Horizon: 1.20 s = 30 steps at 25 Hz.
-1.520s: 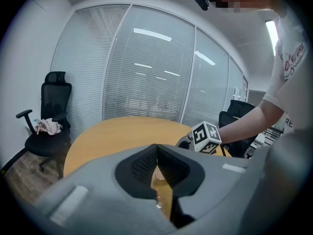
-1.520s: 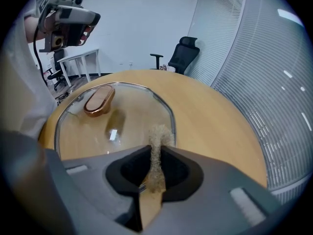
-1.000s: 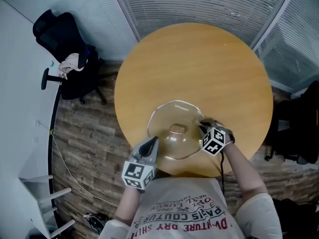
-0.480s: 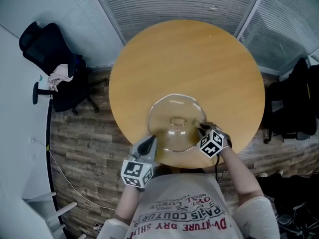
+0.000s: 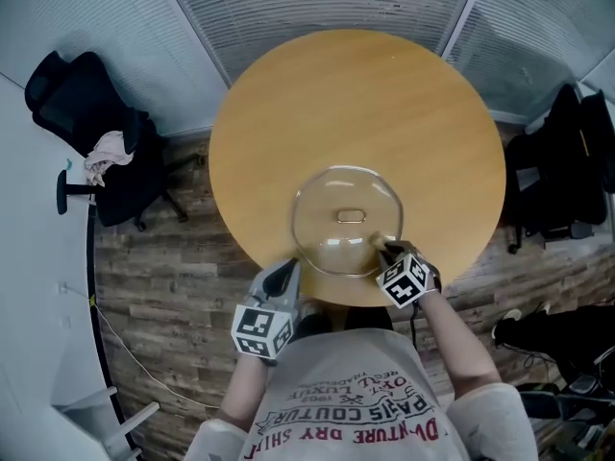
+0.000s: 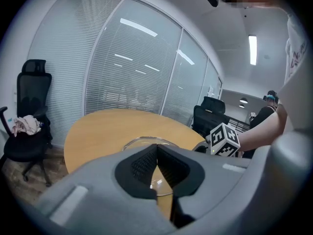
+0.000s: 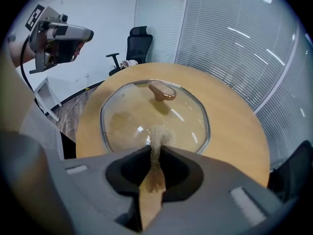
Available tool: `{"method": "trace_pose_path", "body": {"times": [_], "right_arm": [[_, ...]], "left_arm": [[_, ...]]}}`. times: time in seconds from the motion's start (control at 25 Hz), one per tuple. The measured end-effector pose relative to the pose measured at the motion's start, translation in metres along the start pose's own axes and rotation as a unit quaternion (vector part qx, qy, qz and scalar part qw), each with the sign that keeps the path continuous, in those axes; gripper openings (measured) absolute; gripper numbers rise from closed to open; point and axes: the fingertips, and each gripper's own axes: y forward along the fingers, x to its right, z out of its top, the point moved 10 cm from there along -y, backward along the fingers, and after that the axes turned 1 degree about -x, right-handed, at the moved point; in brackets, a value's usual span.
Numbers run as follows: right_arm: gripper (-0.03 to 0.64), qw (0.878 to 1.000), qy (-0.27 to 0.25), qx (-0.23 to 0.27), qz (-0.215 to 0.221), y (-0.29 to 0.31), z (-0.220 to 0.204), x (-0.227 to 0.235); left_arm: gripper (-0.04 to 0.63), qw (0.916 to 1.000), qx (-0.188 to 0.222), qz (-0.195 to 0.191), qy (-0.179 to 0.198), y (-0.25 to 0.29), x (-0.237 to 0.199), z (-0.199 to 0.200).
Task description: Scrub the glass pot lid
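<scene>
Our right gripper (image 5: 386,249) pinches a tan scrub pad (image 7: 155,146) at the rim of the glass pot lid (image 5: 336,195), flat on a round wooden table (image 5: 365,94). Our left gripper (image 5: 286,279) is closed, empty. Blinds (image 5: 317,8), office chair (image 5: 91,133), plank floor (image 5: 163,257).

Round wooden table (image 5: 365,94), pale yellow top, standing on a plank floor (image 5: 163,257). Off the table's left edge is a black office chair (image 5: 72,94) with a pale cloth (image 5: 104,152) bunched on its seat. Off the right edge is a second dark chair (image 5: 562,176), details unclear. A white rack (image 5: 130,421) sits at the near left of the floor, only partly in view. Slatted blinds (image 5: 317,8) line the wall past the far edge. One ceiling strip light (image 6: 253,49) is lit. A person (image 6: 268,109) is far back, too small to make out.
</scene>
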Motion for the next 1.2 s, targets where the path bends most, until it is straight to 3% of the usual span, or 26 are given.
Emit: {"method": "trace_pose_path", "body": {"times": [0.32,0.52,0.92,1.08,1.2], "right_arm": [[0.060,0.999,0.042,-0.003,-0.004,-0.001,0.015,-0.044],[0.060,0.999,0.037,-0.012,-0.004,0.002,0.032,-0.065],[0.060,0.999,0.027,-0.016,0.004,0.013,0.069,-0.100],[0.060,0.999,0.047,0.003,0.018,0.013,0.077,-0.104],[0.060,0.996,0.076,0.036,-0.010,-0.001,0.077,-0.092]], "left_arm": [[0.008,0.9993,0.001,-0.030,0.020,-0.015,-0.015,-0.001],[0.008,0.9985,-0.004,-0.044,0.033,-0.027,-0.026,-0.003],[0.008,0.9991,0.006,-0.031,0.029,-0.051,-0.053,-0.002],[0.008,0.9993,0.010,-0.025,0.026,-0.055,-0.060,-0.001],[0.008,0.9993,0.013,-0.024,0.026,-0.051,-0.059,0.003]]}}
